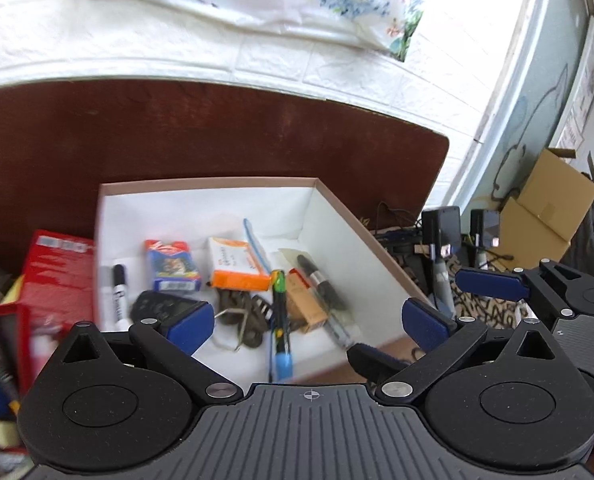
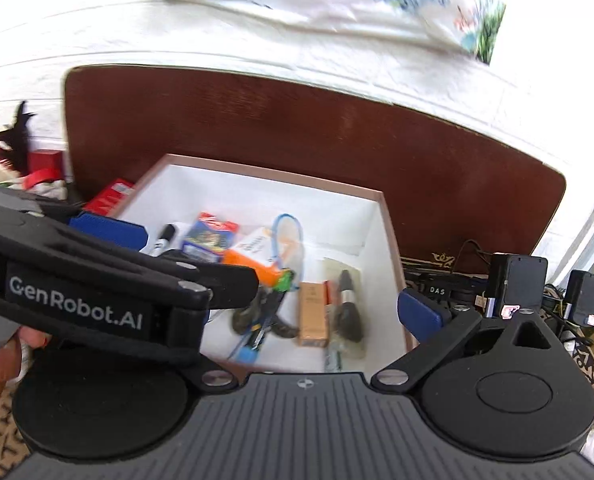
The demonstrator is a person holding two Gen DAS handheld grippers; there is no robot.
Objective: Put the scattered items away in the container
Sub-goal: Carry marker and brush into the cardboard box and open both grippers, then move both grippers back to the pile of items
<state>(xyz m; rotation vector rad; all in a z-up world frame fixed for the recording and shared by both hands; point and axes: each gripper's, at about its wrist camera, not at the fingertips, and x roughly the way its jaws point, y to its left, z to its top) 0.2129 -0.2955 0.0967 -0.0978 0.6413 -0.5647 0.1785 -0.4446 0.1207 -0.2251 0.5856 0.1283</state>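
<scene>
Both grippers hang over one white box (image 1: 329, 216) on a brown table (image 1: 217, 128). Left gripper (image 1: 307, 320): its two blue-padded fingers (image 1: 189, 322) stand wide apart, with nothing between them but the box's contents beyond the tips. Right gripper (image 2: 257, 304): only its right finger (image 2: 419, 314) shows clearly in its own view, because the left gripper's black body crosses in front of the other side; in the left wrist view its blue finger pad and black frame jut in at the right edge, spread wide and holding nothing.

Motion blur softens everything in the box. Countable between the left fingers: one orange-and-white carton (image 1: 239, 266), one blue-and-red card pack (image 1: 171, 264), one black-capped white marker (image 1: 117, 296) near the left fingertip, one green-and-black pen with a blue end (image 1: 279, 320), one tan carton (image 1: 307, 304), and one dark brush (image 1: 321, 284) in a clear sleeve. A tangle of dark loops (image 1: 245, 316) lies under the pen; what it is cannot be told. A black gadget (image 1: 157, 308) is half hidden behind the left fingertip.

Outside the box, past the left finger, one red carton (image 1: 57, 276) is cut off by blur and clutter.
</scene>
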